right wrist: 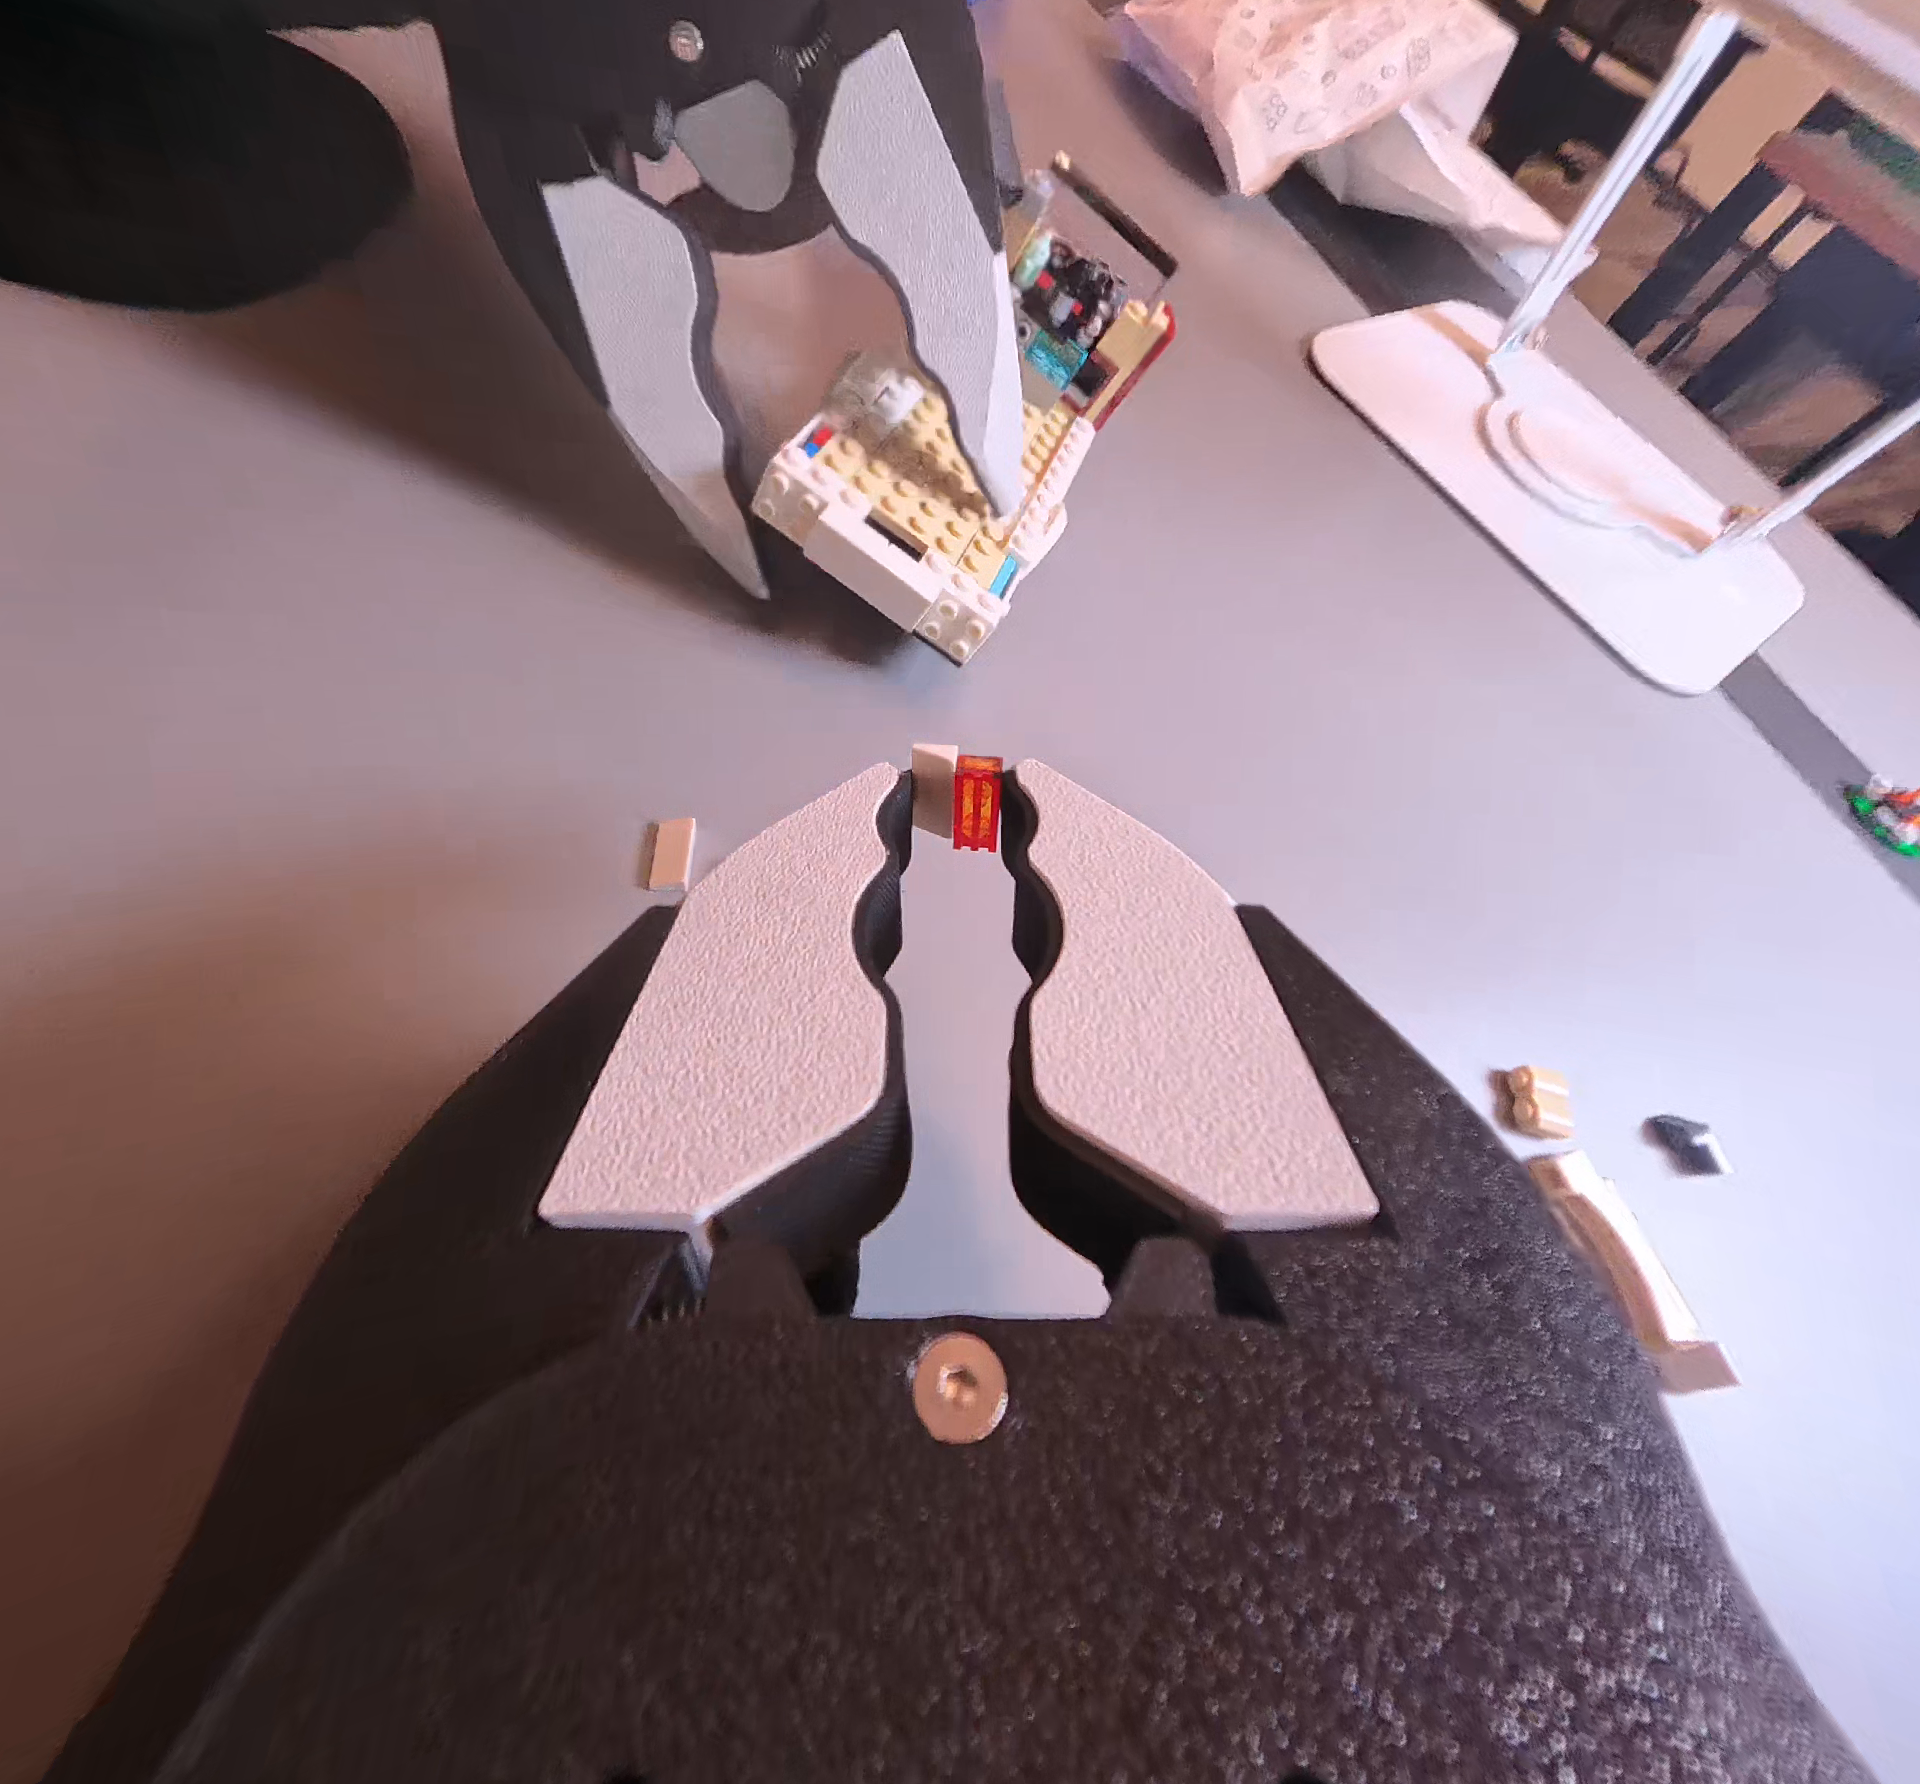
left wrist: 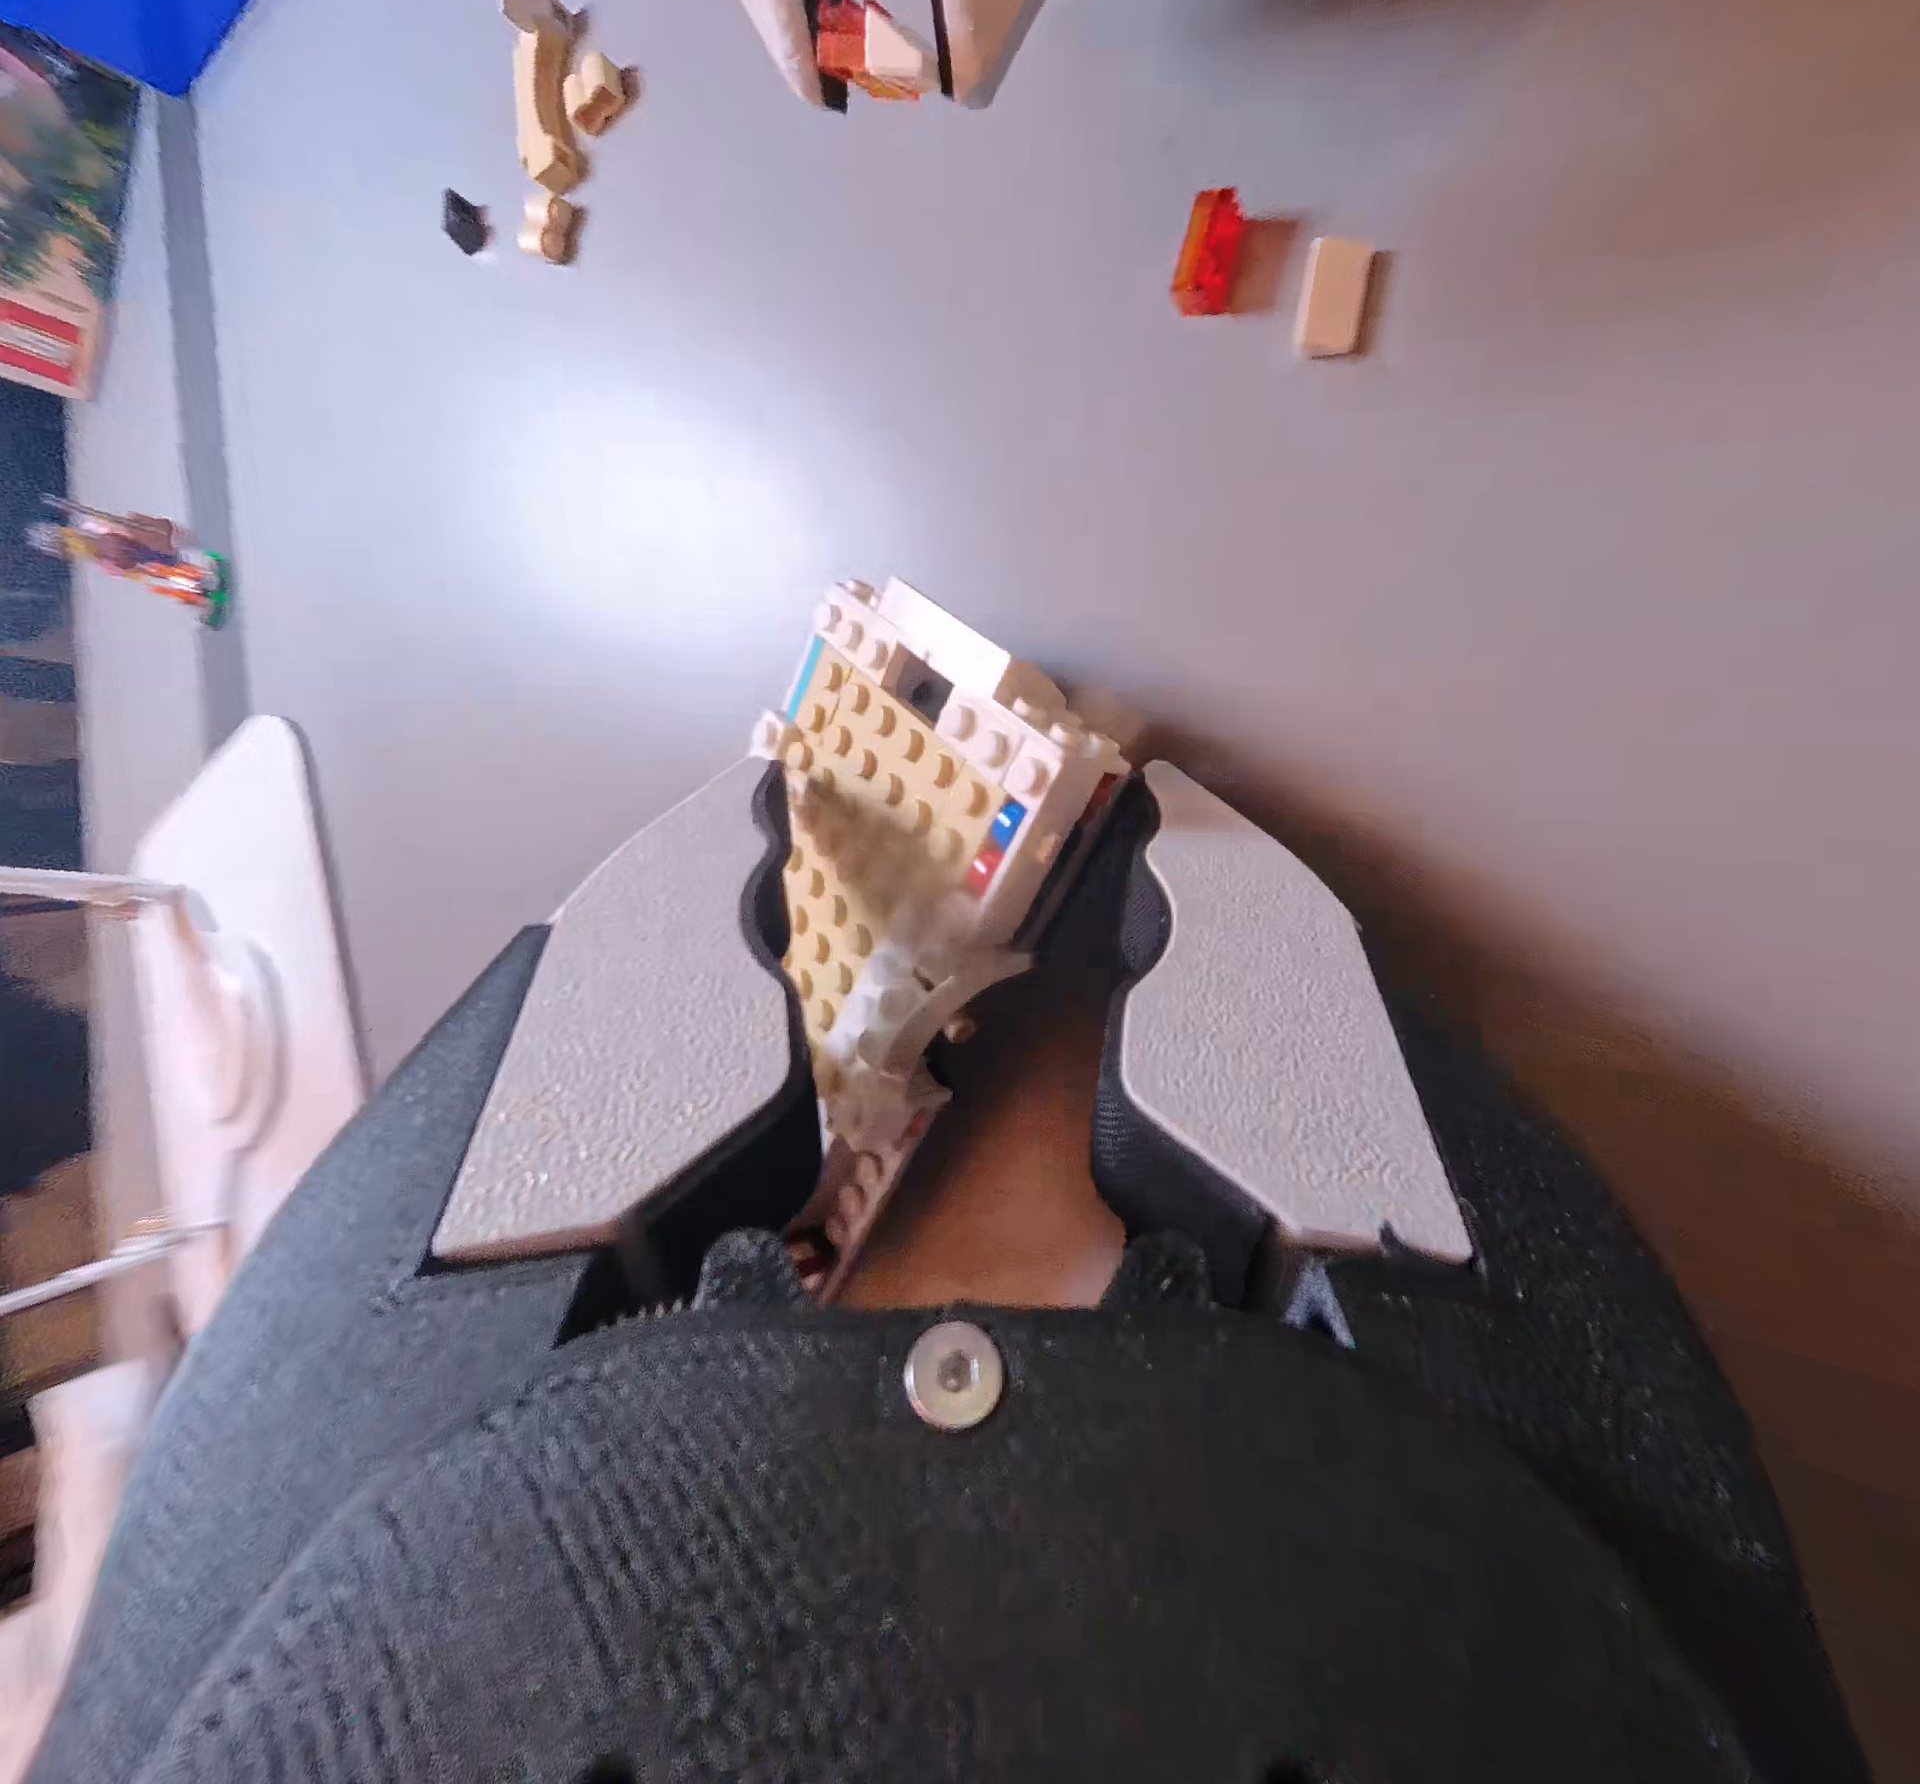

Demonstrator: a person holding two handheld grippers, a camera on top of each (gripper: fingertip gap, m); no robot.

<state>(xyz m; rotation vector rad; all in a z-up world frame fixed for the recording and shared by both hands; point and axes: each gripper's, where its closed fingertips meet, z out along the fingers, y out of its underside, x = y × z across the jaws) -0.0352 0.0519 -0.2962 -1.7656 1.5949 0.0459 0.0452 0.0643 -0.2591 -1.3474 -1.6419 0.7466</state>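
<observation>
My left gripper point(left wrist: 956, 773) is open, its fingers spread around a tan and white brick build point(left wrist: 914, 726) that sits on the grey table point(left wrist: 727, 384). In the right wrist view, the left gripper point(right wrist: 873, 545) has one fingertip point(right wrist: 992, 487) over the build's point(right wrist: 904, 550) tan plate and the other beside its white wall. My right gripper point(right wrist: 961, 784) is shut on a small piece, a clear red-orange brick point(right wrist: 977, 799) joined to a white slope point(right wrist: 933, 789), and holds it at the fingertips above the table. It also shows at the top of the left wrist view point(left wrist: 883, 61).
Loose on the table are tan pieces point(left wrist: 551, 103), a small black piece point(left wrist: 464, 220), a clear red brick point(left wrist: 1210, 254) and a tan tile point(left wrist: 1335, 295). A white stand base point(right wrist: 1558, 487), a paper bag point(right wrist: 1320, 20) and a small figure point(left wrist: 145, 560) lie farther off. The grippers' ends are close to 10 cm from one another.
</observation>
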